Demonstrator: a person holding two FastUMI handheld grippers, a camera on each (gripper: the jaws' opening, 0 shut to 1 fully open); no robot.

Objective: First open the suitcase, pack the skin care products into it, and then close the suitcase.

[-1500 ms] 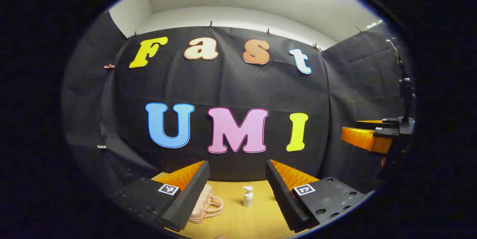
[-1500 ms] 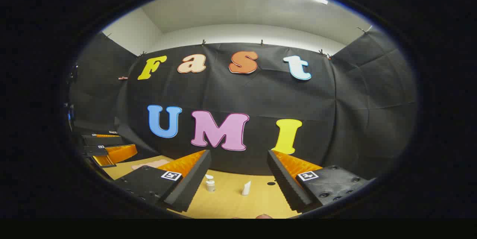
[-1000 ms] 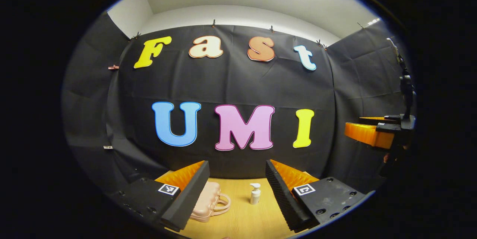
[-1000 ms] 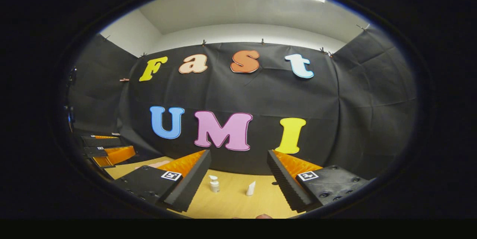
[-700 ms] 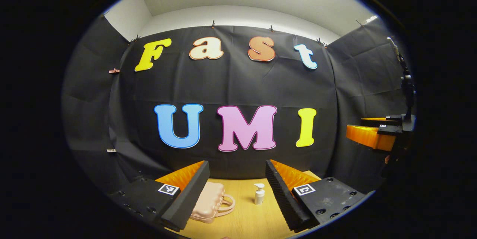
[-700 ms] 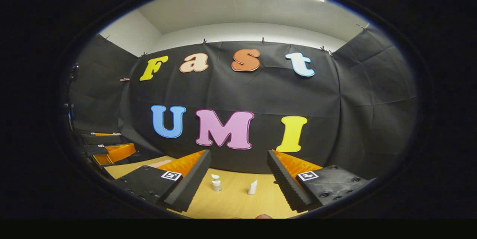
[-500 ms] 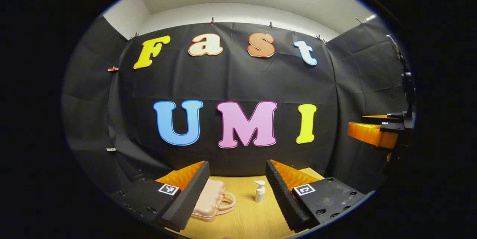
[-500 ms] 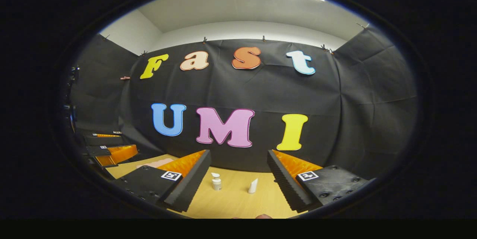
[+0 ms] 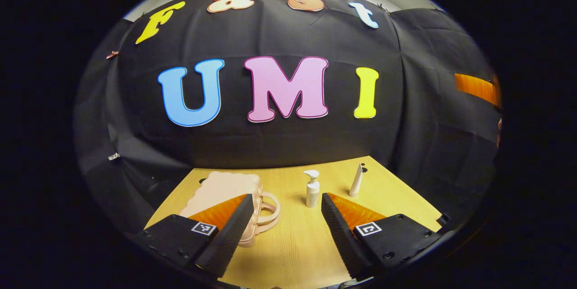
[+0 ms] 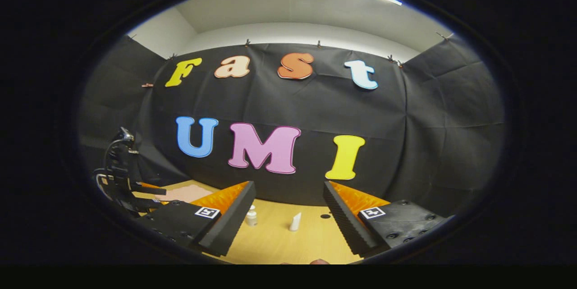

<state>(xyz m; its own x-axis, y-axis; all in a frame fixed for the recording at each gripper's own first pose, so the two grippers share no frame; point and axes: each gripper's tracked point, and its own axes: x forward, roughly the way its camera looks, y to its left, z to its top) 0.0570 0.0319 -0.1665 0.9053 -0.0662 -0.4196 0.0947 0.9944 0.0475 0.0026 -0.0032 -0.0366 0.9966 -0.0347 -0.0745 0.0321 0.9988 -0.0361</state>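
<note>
You are in a recording booth: black cloth walls [image 9: 279, 140] clipped up around a pale wooden tabletop [image 9: 293, 244].

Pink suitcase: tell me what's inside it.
Cannot be seen: the pink suitcase lies closed on the table. The pump bottle and tube stand outside it.

In the left gripper view, the left gripper [image 9: 285, 223] fills the bottom of the frame with its two fingers spread wide apart, nothing between them, angled downward. At the far right edge of that frame a sliver of the right gripper [image 9: 478, 89] appears, higher up. In the right gripper view, the right gripper [image 10: 288, 221] sits at bottom centre, fingers likewise parted and empty, while the left gripper [image 10: 135, 196] shows small at lower left
</note>
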